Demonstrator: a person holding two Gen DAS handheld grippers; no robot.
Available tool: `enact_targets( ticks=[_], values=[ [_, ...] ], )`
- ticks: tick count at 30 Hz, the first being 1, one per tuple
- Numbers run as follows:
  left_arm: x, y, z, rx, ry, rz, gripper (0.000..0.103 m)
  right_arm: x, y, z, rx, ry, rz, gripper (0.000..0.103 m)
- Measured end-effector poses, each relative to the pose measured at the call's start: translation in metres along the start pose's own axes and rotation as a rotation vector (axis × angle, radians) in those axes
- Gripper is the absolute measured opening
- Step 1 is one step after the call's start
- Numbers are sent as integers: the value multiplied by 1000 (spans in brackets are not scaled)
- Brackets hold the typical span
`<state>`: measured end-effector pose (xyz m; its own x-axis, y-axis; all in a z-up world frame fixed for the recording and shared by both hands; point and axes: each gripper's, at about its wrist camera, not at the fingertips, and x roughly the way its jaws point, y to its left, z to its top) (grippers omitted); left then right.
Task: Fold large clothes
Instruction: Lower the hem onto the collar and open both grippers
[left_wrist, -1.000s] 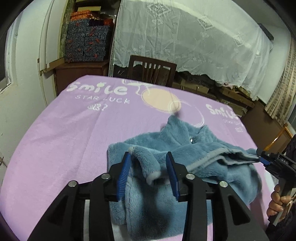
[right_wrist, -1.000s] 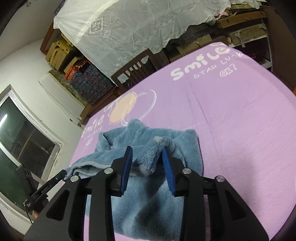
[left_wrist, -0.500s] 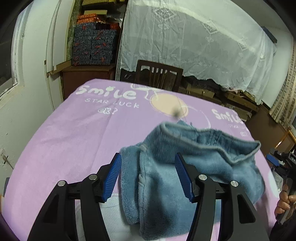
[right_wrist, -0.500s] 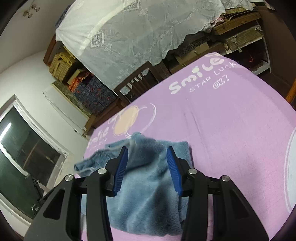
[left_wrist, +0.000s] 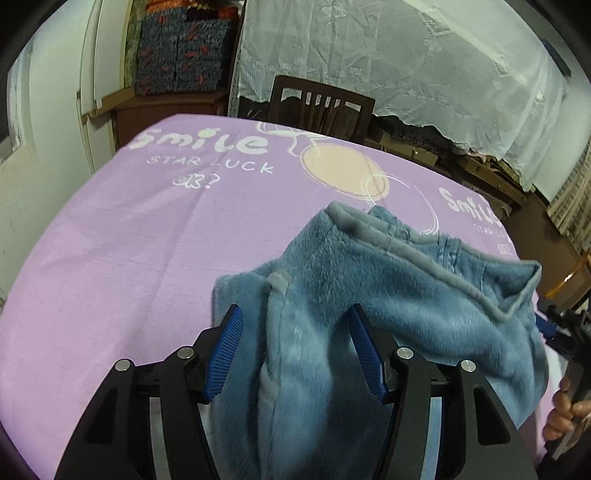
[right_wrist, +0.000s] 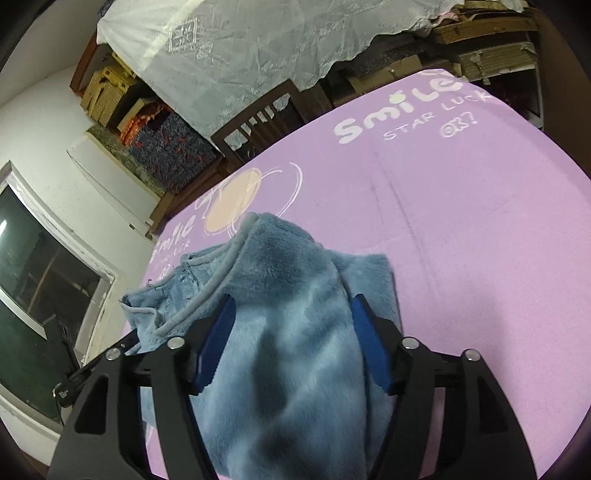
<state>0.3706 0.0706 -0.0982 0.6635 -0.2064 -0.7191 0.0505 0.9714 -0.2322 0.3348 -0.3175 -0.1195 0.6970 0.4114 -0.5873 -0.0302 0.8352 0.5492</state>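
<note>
On the purple surface (left_wrist: 110, 258): blue fleece garment (left_wrist: 369, 295), half folded.
Left tongs (left_wrist: 295, 354): apart, gripping nothing.
Right tongs (right_wrist: 291, 343): opening, fleece loose between.
Next: smooth, regrip an edge.

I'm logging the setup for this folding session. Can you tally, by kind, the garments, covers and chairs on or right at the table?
Blue fleece garment: 1
Purple printed table cover: 1
Dark wooden chair at the far edge: 1
Total: 3
</note>
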Motion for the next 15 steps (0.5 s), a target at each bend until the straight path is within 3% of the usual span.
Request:
enact_targets(
  ticks=[6, 8, 10, 11, 15],
  values=[
    [20, 9, 19, -72, 59, -46, 60, 24, 8, 9, -64, 41, -73, 67],
    [26, 13, 26, -96, 72, -65, 50, 32, 13, 9, -105, 49, -100, 65],
    [30, 15, 29, -103, 82, -81, 33, 36, 15, 10, -123, 50, -122, 25],
    [30, 14, 29, -100, 79, -82, 28, 36, 15, 10, -117, 53, -117, 13],
    [16, 12, 32, -92, 8, -92, 16, 23, 26, 19, -130, -23, -105, 12]
  ],
)
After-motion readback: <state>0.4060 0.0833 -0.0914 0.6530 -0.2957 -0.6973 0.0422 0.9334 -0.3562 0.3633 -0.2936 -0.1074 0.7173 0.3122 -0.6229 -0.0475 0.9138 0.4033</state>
